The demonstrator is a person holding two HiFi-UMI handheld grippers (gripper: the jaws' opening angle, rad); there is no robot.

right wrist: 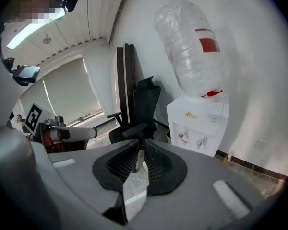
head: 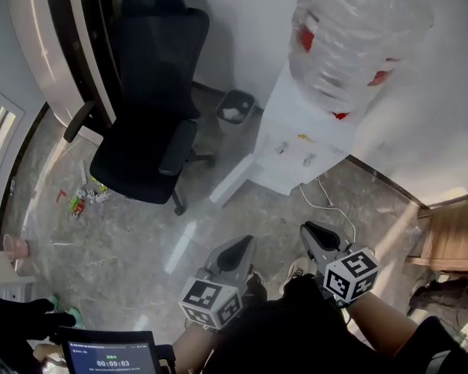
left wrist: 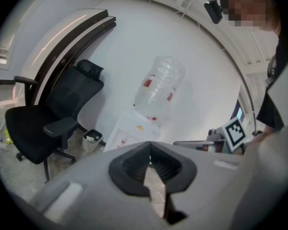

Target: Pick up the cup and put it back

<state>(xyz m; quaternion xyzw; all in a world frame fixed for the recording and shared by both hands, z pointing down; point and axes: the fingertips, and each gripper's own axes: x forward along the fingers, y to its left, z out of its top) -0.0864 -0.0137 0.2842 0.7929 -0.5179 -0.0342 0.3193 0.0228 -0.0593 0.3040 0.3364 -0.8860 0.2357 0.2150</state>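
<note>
No cup shows in any view. Both grippers are held low over the grey floor, pointing at a white water dispenser (head: 296, 142) (left wrist: 129, 131) (right wrist: 199, 123) with a clear bottle (head: 351, 37) on top. My left gripper (head: 238, 249) (left wrist: 150, 145) has its fingertips touching, with nothing between them. My right gripper (head: 316, 232) (right wrist: 139, 145) stands beside it with a narrow gap between its tips and nothing in that gap. Each gripper is well short of the dispenser.
A black office chair (head: 152, 115) (left wrist: 53, 119) (right wrist: 141, 109) stands left of the dispenser, with a small waste bin (head: 234, 109) (left wrist: 92, 139) between them. A cable (head: 327, 201) trails on the floor. Litter (head: 86, 197) lies at left, and a wooden cabinet (head: 452, 236) stands at right.
</note>
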